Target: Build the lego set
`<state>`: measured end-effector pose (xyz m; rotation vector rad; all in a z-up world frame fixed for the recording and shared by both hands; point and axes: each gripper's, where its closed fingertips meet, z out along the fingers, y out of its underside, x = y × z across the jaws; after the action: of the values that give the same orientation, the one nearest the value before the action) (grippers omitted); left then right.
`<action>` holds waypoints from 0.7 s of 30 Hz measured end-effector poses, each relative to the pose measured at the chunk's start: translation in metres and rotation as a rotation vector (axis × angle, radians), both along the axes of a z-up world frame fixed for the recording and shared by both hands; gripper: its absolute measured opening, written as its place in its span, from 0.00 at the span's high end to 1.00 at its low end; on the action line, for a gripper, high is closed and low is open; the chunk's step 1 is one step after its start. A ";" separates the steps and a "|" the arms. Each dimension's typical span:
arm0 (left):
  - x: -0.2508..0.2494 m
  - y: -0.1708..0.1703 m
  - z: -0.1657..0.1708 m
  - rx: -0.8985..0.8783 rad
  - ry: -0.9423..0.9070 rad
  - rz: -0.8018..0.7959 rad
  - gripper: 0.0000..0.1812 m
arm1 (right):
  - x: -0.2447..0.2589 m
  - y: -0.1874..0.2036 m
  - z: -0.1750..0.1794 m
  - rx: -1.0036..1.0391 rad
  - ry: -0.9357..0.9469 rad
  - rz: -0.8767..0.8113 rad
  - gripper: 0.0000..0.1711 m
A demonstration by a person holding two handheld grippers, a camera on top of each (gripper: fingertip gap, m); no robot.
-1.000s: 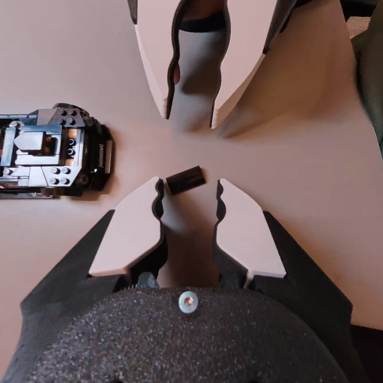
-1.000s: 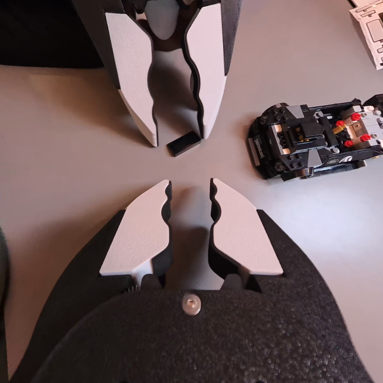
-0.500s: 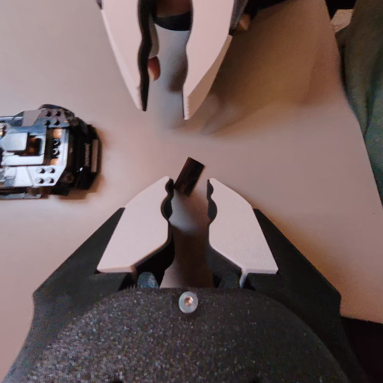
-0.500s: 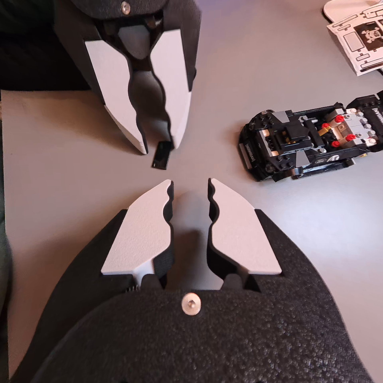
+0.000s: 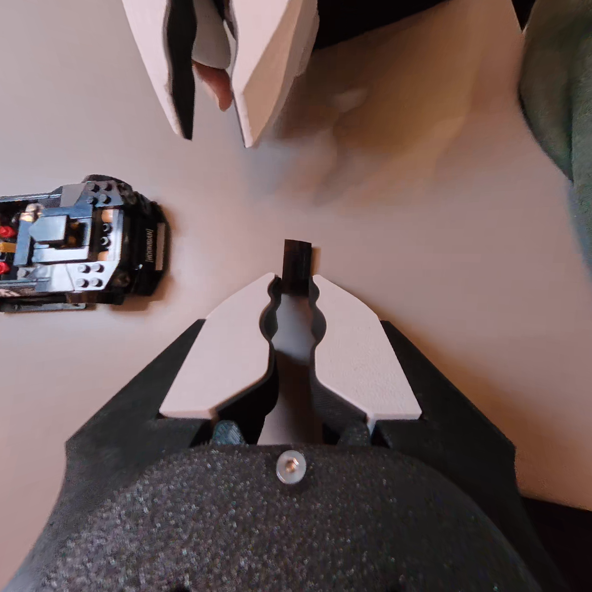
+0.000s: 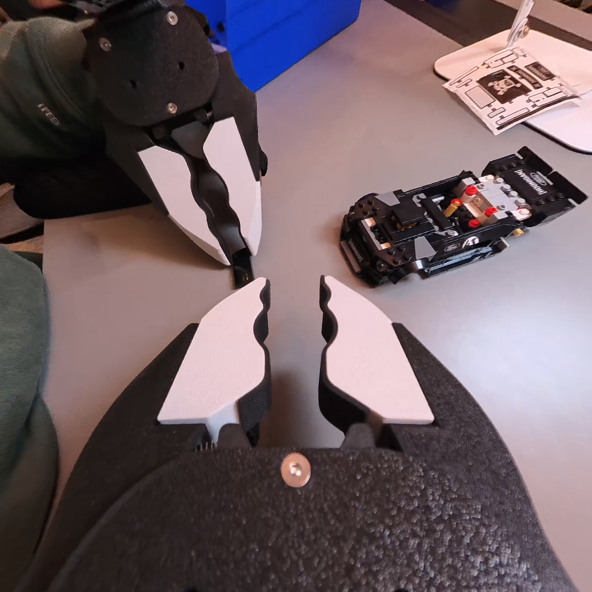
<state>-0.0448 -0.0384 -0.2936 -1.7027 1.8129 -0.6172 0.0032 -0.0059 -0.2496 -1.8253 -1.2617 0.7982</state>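
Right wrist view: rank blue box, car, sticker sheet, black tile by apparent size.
1. blue box, though cropped by the frame edge
2. car
3. sticker sheet, close to the car and farther off, so unsure
4. black tile, partly between the left fingers

Lego car (image 5: 80,243): rear cut off by the left edge in the left wrist view.
Black piece (image 5: 296,269): near end hidden between the jaws.
Right gripper (image 5: 214,141): motion-blurred, body cropped at the far edge.
Sticker sheet (image 6: 512,86): print too small to tell.
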 end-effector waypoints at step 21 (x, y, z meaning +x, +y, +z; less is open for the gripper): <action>0.001 0.028 0.001 0.037 -0.092 0.065 0.91 | -0.024 -0.003 -0.015 0.177 -0.174 0.269 0.83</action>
<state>-0.0438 -0.0102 -0.2921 -1.6738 1.6880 -0.6203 -0.0211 -0.0092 -0.2644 -1.6304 -1.6618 0.6547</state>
